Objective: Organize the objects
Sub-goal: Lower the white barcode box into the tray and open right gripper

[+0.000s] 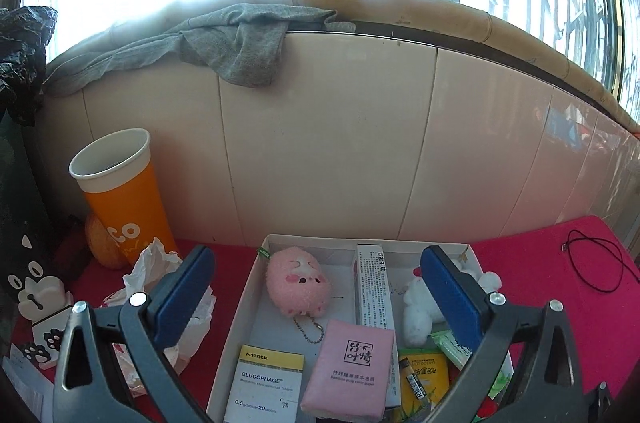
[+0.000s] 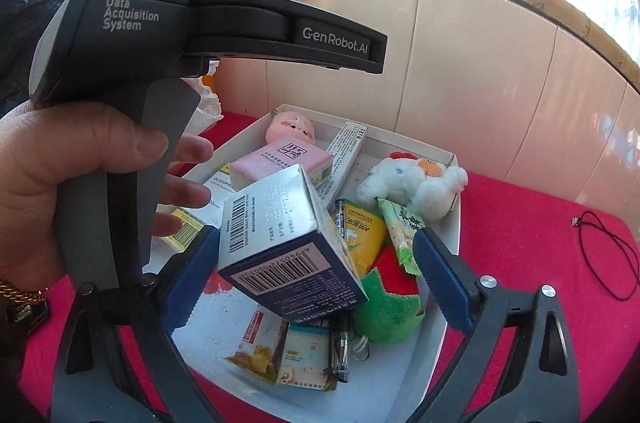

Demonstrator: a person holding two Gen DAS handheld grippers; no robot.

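Box: blue-and-silver cardboard carton (image 2: 286,247) tipping over white tray's (image 2: 454,223) near edge, leaning on the left pad.
Right gripper (image 2: 316,273): gaping, released (grasping nothing).
Left gripper (image 1: 318,295): gaping too.
Tip: letting carton settle flat w/o nudging.

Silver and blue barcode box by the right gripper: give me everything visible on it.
The silver-and-blue box looks like printed cardboard: silver upper faces, dark blue lower face, barcodes on two sides, small print. Closed, tilted corner-down over the white tray. It sits between the right gripper's wide-open blue pads, against the left pad; right pad clear.

A red-covered table (image 1: 560,283) carries a white tray (image 1: 240,303), orange cup (image 1: 124,207) and black cord (image 1: 600,263).
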